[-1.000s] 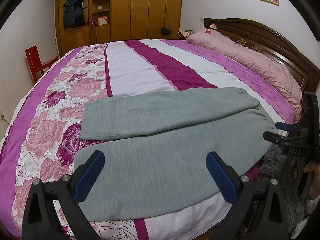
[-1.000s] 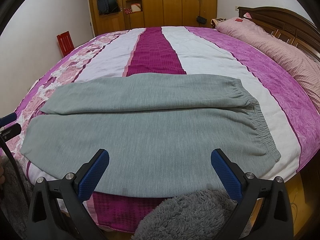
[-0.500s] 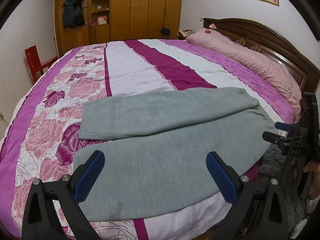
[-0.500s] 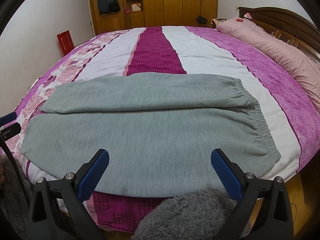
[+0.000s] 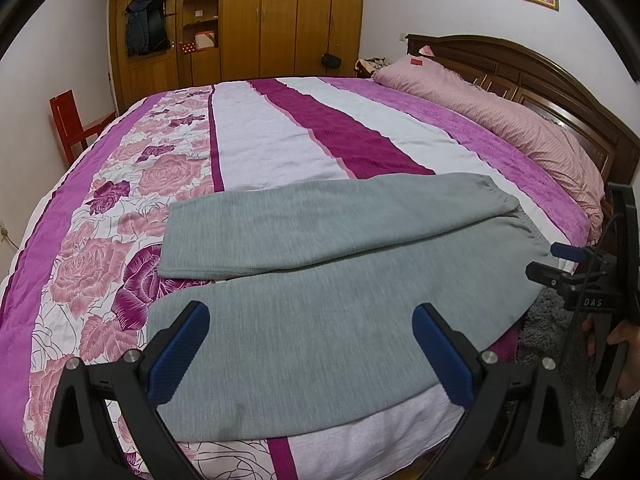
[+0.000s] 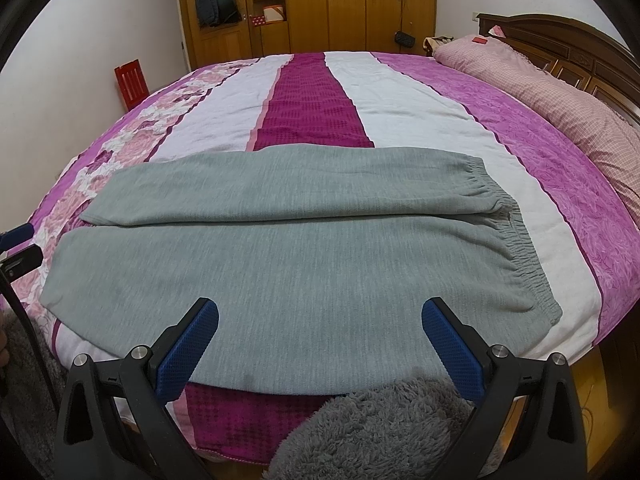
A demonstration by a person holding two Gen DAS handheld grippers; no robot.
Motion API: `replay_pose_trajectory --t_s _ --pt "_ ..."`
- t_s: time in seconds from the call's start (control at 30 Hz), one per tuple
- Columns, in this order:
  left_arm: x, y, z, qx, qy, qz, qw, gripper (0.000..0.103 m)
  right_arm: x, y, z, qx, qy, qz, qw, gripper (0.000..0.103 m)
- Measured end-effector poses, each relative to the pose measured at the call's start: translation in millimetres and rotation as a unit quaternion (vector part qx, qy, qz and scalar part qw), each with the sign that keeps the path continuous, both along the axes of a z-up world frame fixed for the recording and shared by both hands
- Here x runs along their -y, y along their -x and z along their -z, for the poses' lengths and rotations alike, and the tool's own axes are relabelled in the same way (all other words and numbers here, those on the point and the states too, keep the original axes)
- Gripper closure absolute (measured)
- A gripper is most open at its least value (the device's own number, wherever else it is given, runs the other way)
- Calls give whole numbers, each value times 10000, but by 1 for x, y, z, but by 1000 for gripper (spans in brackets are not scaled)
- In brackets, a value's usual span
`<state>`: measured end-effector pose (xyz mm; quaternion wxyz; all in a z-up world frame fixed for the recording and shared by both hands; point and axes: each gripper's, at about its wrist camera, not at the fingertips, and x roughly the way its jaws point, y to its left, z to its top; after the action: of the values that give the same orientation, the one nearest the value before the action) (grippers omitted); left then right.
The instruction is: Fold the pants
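Observation:
Grey sweatpants [image 5: 320, 312] [image 6: 288, 264] lie flat across the near part of the bed, legs side by side pointing left, elastic waistband [image 6: 524, 256] at the right. My left gripper [image 5: 312, 352] is open and empty, held above the near leg by the cuff end. My right gripper [image 6: 320, 344] is open and empty, above the near leg's front edge toward the waist. The right gripper also shows at the right edge of the left wrist view [image 5: 568, 260]. The left gripper's tips show at the left edge of the right wrist view [image 6: 20, 248].
The bed has a pink, white and magenta striped cover [image 5: 260, 140] [image 6: 312, 108]. A pink pillow [image 5: 500, 116] lies against the wooden headboard [image 5: 532, 68]. A grey fluffy rug [image 6: 380, 432] lies by the bed's front edge. A red chair [image 5: 72, 120] and a wardrobe [image 5: 260, 20] stand behind.

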<state>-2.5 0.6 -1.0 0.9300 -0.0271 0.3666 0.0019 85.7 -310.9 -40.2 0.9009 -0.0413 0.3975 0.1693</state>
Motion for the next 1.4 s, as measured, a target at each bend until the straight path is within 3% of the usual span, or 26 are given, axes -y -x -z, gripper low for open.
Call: replay_pose_trajectory --t_s 1.13,1.33,1.4 --pt "-1 -4 6 -87 -53 23 9999 0 -8 1 5 -41 190 -81 9998 2" --pt "0 -6 6 -150 -11 18 9999 0 -7 1 4 -84 182 -164 9997 2" --pt "-1 -8 7 -242 199 208 9993 0 -6 1 2 -156 -7 -370 9992 2"
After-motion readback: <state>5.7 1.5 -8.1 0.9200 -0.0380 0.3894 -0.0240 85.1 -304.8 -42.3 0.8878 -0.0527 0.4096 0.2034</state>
